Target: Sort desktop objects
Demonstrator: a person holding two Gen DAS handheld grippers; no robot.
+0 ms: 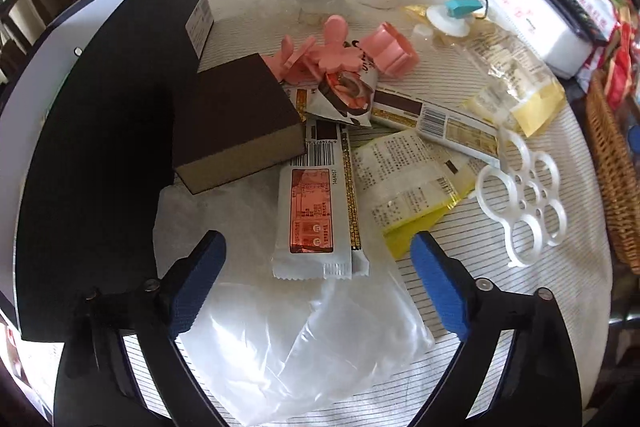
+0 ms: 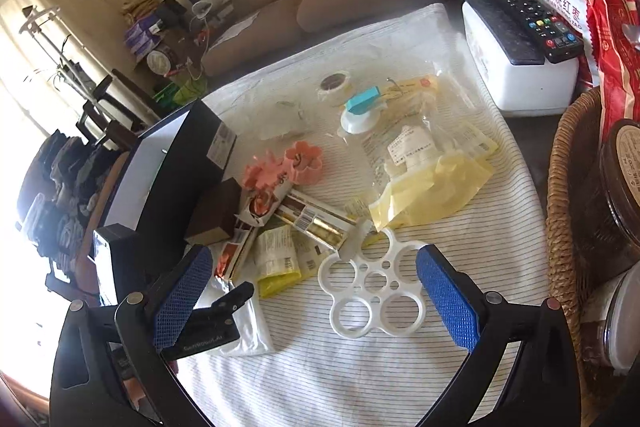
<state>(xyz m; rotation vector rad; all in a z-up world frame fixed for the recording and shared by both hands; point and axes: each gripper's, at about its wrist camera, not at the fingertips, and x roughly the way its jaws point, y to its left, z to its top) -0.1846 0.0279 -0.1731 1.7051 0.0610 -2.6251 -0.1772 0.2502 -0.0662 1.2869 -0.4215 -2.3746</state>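
The likely step is picking 1 item from the clutter on the striped bench [image 2: 400, 367]. The left hand-held gripper [image 1: 318, 263] hangs wide open and empty, its blue pads either side of the white snack-bar wrapper [image 1: 316, 215], above a clear plastic bag [image 1: 320, 339]. Best to lower squarely and pinch the wrapper alone, not the bag. The right hand-held gripper [image 2: 314, 291] is also spread wide, holding nothing, over the white ring holder [image 2: 372, 287].
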